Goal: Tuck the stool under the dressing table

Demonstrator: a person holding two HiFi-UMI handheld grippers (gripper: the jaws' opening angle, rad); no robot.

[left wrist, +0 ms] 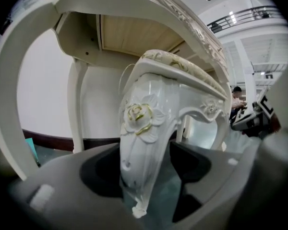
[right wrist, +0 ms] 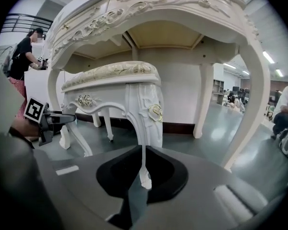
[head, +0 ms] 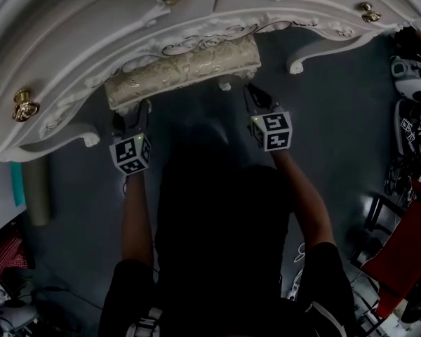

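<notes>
One dressing table (head: 91, 34): white, carved, with curved legs, three of them plain in the right gripper view. It fills the head view from nine o'clock round to two. Four brass knobs (head: 24, 106) are counted along its front.

One left gripper (head: 131, 121), at eleven o'clock from the person. Its jaws are set wide and clasp the near-left leg (left wrist: 139, 123) at the broad, rose-carved knee. Both pads appear to bear on it.

One stool (head: 182, 69), at twelve o'clock, with a patterned cushion. Four legs are counted in the right gripper view. It stands in the kneehole with its seat partly beneath the table's front rail. The near edge shows outside the rail, so it is judged only partway tucked.

One right gripper (head: 258, 100), at one o'clock. Its jaws are drawn almost together on the slim lower part of the near-right leg (right wrist: 146, 114), with the foot tip showing just past the pads.

Two marker cubes (head: 130, 154), one riding on each gripper.

Note on the hold, as a judgement — one gripper takes each near leg, either side of the seat. A push should then go in evenly, without slewing the stool into the table's legs.
</notes>
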